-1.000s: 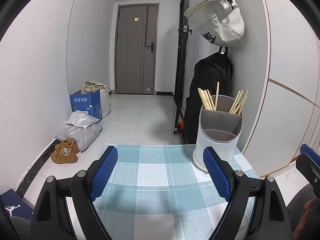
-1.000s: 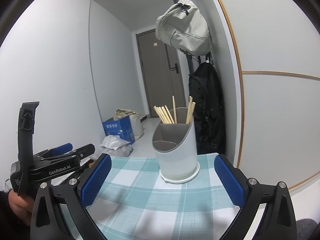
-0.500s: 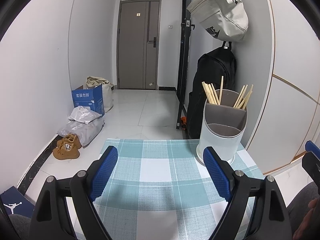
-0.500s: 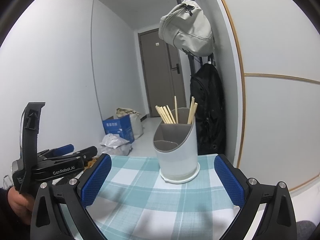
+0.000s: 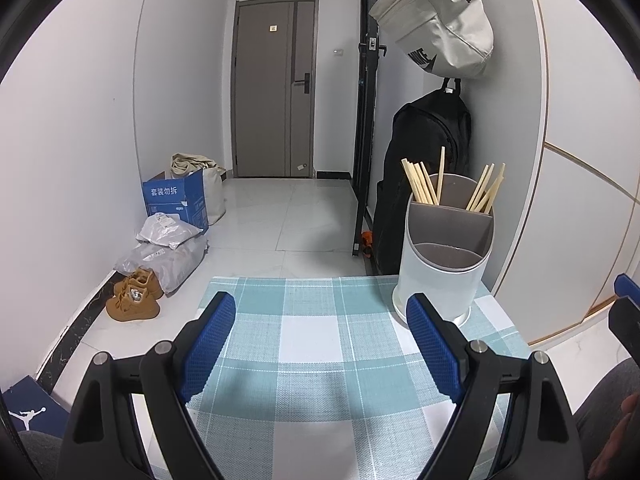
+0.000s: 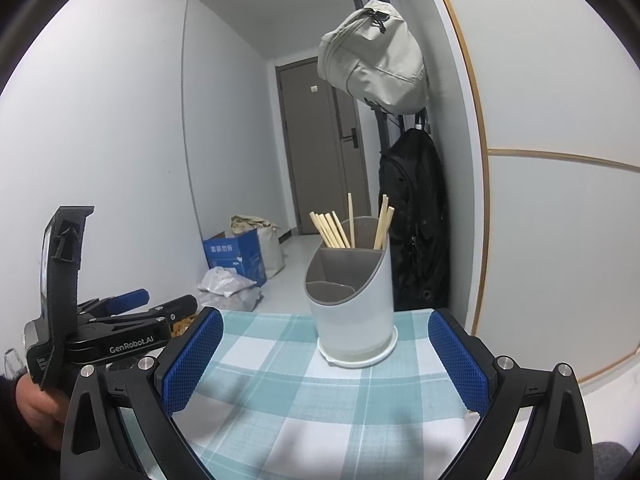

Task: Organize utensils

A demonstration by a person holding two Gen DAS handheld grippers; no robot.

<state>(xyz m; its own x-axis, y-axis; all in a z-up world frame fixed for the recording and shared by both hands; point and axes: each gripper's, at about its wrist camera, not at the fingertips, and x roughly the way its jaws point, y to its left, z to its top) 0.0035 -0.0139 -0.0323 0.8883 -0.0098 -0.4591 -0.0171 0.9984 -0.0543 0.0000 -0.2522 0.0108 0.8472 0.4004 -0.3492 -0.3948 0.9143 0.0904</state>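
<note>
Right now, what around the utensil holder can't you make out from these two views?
- Front compartment floor of the utensil holder: hidden by its own rim, both wrist views.
- Lower ends of the chopsticks: inside the holder wall.
- Near tablecloth: covered by the fingers.
- Right gripper: cut off at the left wrist view's edge.

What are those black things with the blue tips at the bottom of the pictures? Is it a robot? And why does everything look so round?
No robot: a person holds a pincher tool in each hand. Each tool carries a wide-eyed camera that bends the picture round. One picture looks along the left gripper, the other along the right gripper, which also sees the left tool and the hand holding it. Both sets of blue pads stand open with nothing between them. On the checked tablecloth stands a white utensil holder with wooden chopsticks in its back compartments. Its front compartment looks empty.
</note>
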